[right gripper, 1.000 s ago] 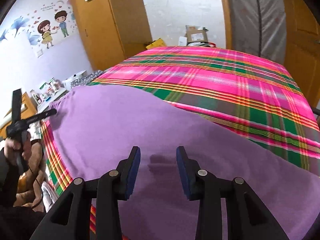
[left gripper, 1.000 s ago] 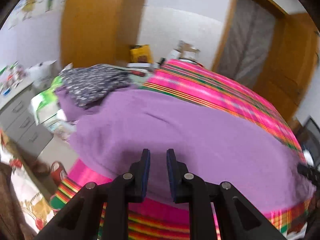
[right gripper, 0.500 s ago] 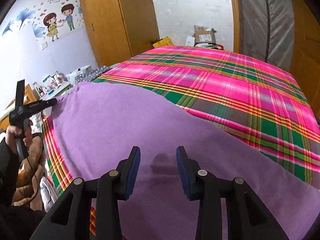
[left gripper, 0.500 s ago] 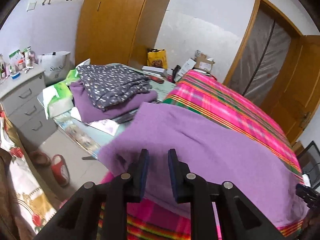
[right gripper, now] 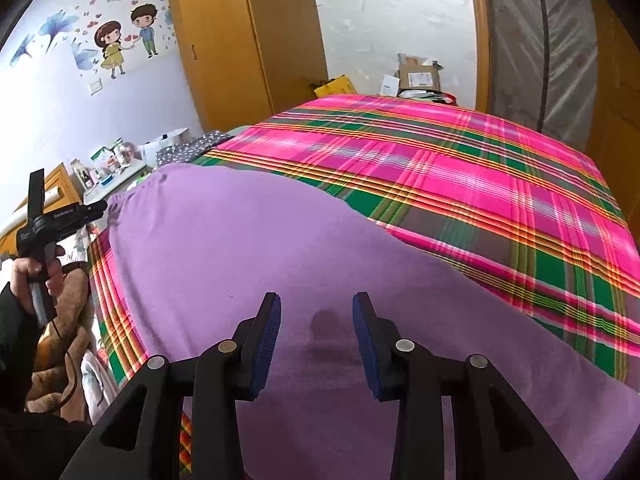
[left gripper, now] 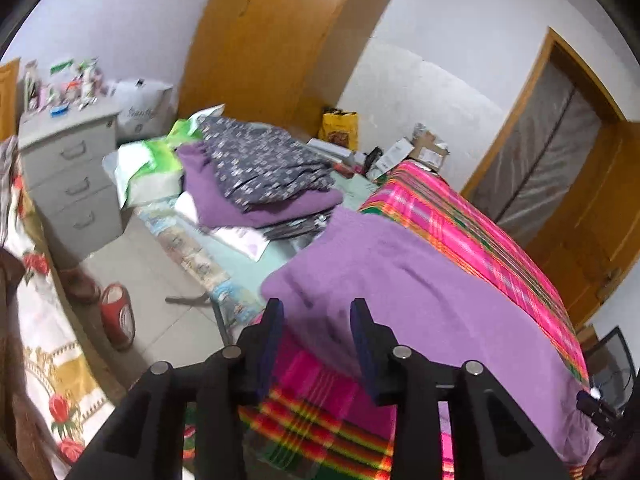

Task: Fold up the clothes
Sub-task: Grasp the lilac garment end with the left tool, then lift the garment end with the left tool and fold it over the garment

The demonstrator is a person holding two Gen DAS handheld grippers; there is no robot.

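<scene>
Left gripper [left gripper: 316,316]: jaws apart, holding nothing.
Right gripper [right gripper: 316,312]: jaws apart, over the cloth [right gripper: 280,280].
Cloth: near edge cut off below.
Bed [right gripper: 480,168]: partly covered.

Bed [right gripper: 500,184] under pink-green plaid cover; purple garment [right gripper: 280,264] spread flat over near part, one corner hanging past bed edge. Low side table [left gripper: 192,248] beside bed: folded purple cloth [left gripper: 256,204] with dark dotted garment [left gripper: 260,164] stacked on top, green-white packs [left gripper: 148,168] alongside. Tiled floor [left gripper: 148,280]: red slipper [left gripper: 118,316], grey drawer unit [left gripper: 72,176]
</scene>
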